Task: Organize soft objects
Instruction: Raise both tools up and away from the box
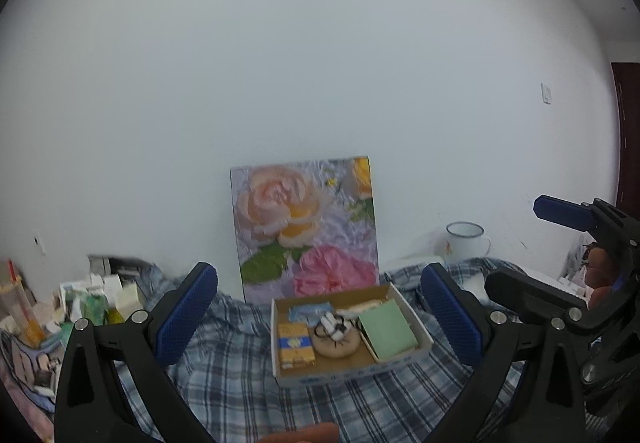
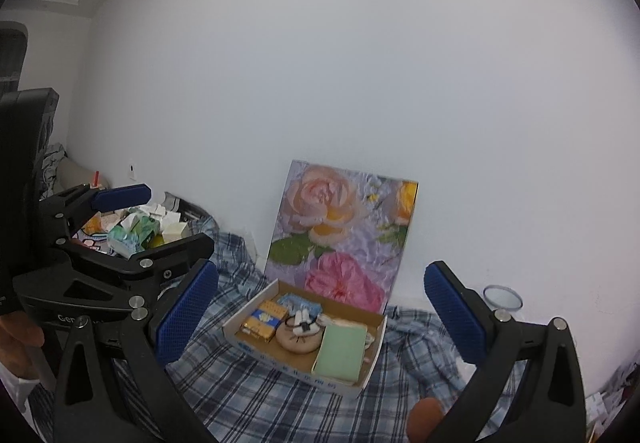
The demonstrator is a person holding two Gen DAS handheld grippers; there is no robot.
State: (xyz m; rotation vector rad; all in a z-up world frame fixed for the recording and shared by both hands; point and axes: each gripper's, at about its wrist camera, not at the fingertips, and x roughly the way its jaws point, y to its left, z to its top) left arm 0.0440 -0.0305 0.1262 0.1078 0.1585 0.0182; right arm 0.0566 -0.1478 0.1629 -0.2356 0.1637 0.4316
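A bare white wall (image 1: 320, 63) backs a surface draped in blue plaid cloth (image 1: 240, 383), and a flower painting (image 1: 306, 227) leans upright against that wall. Just in front of the painting sits a shallow cardboard box (image 1: 424, 341), resting on the cloth. Inside it, a green sponge-like pad (image 1: 388, 329) lies along the right side, a round tan cushion (image 1: 336, 343) sits in the middle with a black-and-white hair tie (image 1: 332, 325) on top, a yellow and blue packet (image 1: 295, 345) lies at the left, and a pale blue wrapper (image 1: 310, 309) rests at the back. The left gripper (image 1: 318, 319) hangs above the cloth with its blue-padded jaws spread wide, nothing between them, the box framed in the gap. The right gripper (image 2: 320, 317) is likewise splayed apart and empty, looking at the same box from the right side. Each gripper shows at the edge of the other's view. A white enamel mug (image 1: 466, 241) stands by the wall to the right of the painting, and a heap of small cartons and packets (image 1: 100, 299) clutters the far left.
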